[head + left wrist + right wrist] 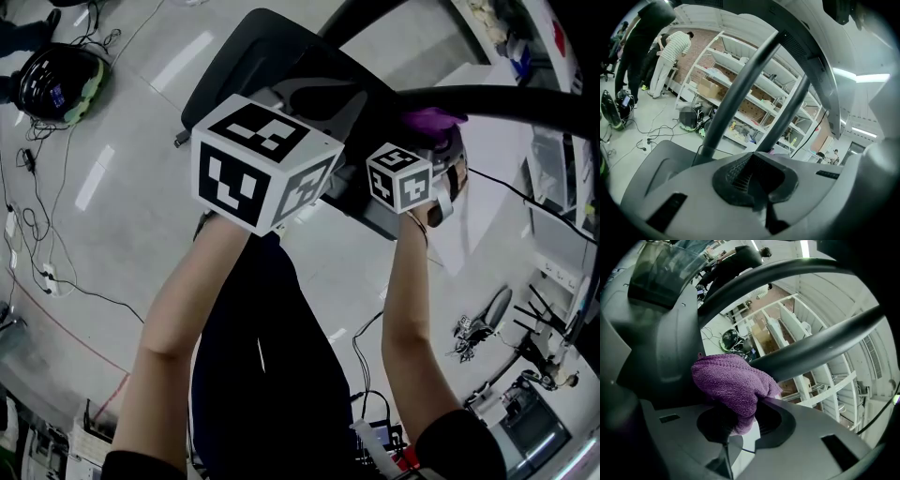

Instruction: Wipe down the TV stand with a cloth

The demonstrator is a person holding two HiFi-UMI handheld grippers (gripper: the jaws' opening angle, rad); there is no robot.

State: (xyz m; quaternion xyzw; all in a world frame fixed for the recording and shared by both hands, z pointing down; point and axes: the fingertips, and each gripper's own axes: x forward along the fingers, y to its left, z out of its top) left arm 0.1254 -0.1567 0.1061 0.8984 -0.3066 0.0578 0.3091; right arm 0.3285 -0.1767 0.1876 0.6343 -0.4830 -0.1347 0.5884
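Two slanted tubes (pixel 740 89) of the TV stand (pixel 246 56) block dead ahead; gap between them's open, floor (pixel 122 216) left of it too.

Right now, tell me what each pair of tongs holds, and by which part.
The right tongs are shut on the purple cloth, pinching its bunched lower end; the rest bulges beyond them. The left tongs are shut on nothing.

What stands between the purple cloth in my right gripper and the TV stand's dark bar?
Nothing visible. The purple cloth, clamped in the right gripper, bulges forward and seems to meet the TV stand's dark bar with no gap showing.
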